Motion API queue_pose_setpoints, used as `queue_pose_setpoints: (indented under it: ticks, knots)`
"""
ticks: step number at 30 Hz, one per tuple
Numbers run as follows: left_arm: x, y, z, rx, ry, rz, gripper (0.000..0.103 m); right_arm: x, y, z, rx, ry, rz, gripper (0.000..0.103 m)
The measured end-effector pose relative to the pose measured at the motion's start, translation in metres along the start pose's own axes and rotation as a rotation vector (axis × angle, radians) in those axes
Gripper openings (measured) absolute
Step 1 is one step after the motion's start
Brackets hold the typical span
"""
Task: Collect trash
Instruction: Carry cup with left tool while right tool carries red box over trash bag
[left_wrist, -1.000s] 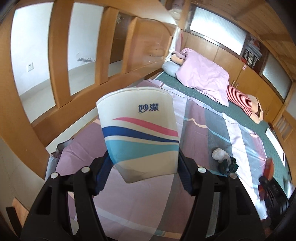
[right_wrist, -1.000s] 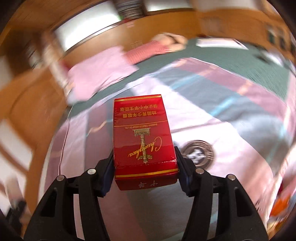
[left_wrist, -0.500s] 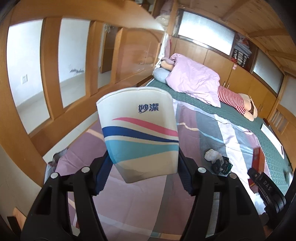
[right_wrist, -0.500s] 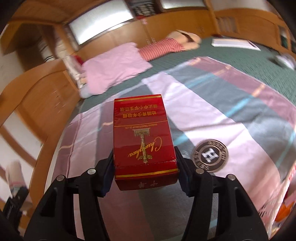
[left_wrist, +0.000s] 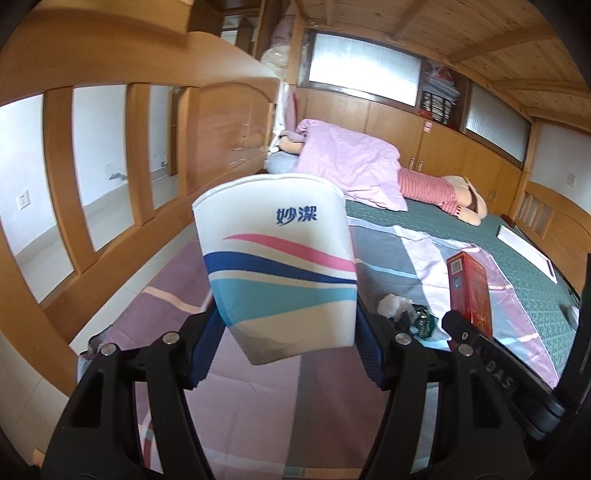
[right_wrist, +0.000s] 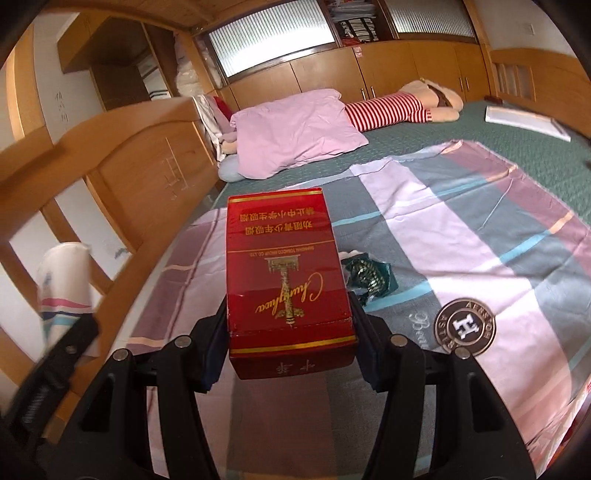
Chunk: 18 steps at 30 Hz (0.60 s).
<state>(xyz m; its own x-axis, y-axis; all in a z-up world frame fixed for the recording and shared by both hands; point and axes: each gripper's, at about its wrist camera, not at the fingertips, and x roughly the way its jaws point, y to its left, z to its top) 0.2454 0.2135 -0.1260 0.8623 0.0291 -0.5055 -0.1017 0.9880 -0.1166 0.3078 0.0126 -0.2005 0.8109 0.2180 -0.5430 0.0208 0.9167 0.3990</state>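
My left gripper (left_wrist: 284, 343) is shut on a white paper cup (left_wrist: 277, 266) with pink and blue stripes, held above the striped cloth. My right gripper (right_wrist: 288, 336) is shut on a red cigarette box (right_wrist: 284, 280). The box (left_wrist: 469, 291) and the right gripper also show at the right of the left wrist view. The cup (right_wrist: 62, 280) and the left gripper show at the left edge of the right wrist view. A white crumpled tissue (left_wrist: 393, 306) and a dark green wrapper (right_wrist: 369, 277) lie together on the cloth between the grippers.
A striped cloth (right_wrist: 461, 236) covers the green bed mat (right_wrist: 535, 155). A pink pillow (right_wrist: 299, 133) and a striped plush doll (right_wrist: 399, 107) lie at the far end. A wooden bed rail (left_wrist: 110, 177) runs along the left. A white book (right_wrist: 524, 122) lies far right.
Both grippers have swung so that each one now shows in the other's view. The views have tilted up toward the far wall. Both still hold their objects.
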Motion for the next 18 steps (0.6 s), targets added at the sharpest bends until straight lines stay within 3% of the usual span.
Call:
queue_pose_setpoints:
  ticks: [5,11,18]
  knots:
    - [0.000,-0.023,-0.006,0.065,0.006,-0.064,0.065,-0.043,-0.027,0.005,0.041,0.073,0.011,0.058]
    - [-0.009,-0.052,-0.016,0.140,0.008,-0.139,0.065,-0.107,-0.061,0.012,-0.088,0.073,-0.086,0.058]
    - [-0.028,-0.084,-0.026,0.191,0.022,-0.318,0.065,-0.175,-0.142,-0.005,-0.146,0.158,-0.320,0.058]
